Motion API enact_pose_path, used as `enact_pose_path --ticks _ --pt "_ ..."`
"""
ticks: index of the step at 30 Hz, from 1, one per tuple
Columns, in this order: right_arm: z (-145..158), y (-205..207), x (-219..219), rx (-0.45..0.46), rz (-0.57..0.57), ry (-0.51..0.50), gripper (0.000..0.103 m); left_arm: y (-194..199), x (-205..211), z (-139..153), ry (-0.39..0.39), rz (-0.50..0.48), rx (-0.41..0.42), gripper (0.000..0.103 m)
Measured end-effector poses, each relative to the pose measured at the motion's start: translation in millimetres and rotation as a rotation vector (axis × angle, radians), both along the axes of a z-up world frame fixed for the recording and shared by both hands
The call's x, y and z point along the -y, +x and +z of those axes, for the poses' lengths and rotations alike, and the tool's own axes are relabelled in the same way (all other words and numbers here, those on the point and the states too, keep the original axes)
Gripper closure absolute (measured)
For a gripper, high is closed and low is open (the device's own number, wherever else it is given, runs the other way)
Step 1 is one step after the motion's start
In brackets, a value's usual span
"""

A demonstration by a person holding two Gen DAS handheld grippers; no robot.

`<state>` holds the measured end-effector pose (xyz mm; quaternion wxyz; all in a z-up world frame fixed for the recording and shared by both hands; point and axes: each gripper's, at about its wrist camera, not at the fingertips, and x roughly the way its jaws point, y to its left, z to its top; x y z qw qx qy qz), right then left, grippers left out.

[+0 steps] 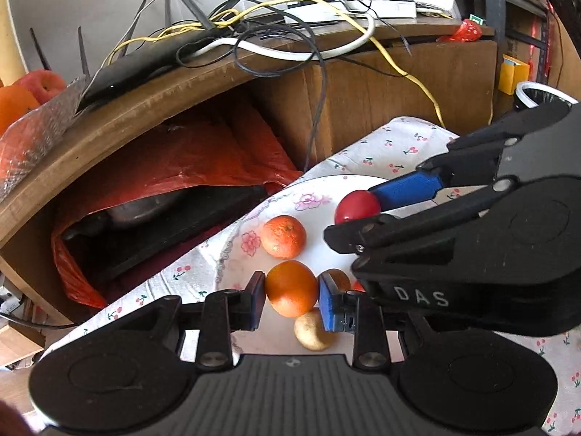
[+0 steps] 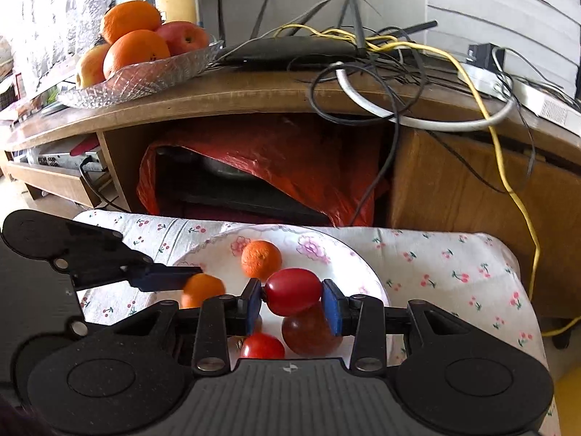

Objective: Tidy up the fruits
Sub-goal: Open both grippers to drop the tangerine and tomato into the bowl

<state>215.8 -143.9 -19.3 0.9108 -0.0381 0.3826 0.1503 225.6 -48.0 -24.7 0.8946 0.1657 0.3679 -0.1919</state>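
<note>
My left gripper is shut on an orange just above a white floral plate. My right gripper is shut on a red oval tomato over the same plate; it shows in the left wrist view too. On the plate lie a mandarin, also seen in the right wrist view, a pale potato, a dark red fruit and a small red tomato. The left gripper and its orange show at the left of the right wrist view.
The plate rests on a cherry-print cloth. Behind stands a wooden cabinet with tangled cables, a router and a glass dish of oranges and apples. A red plastic bag fills the shelf under it.
</note>
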Motion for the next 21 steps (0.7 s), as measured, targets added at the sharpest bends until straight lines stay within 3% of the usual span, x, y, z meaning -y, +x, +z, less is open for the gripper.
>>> enact_pose_path --ticks 21 --pt "5 -3 14 -0.007 -0.083 0.001 0.067 -8 -7 7 -0.029 0.037 -0.027 0.053"
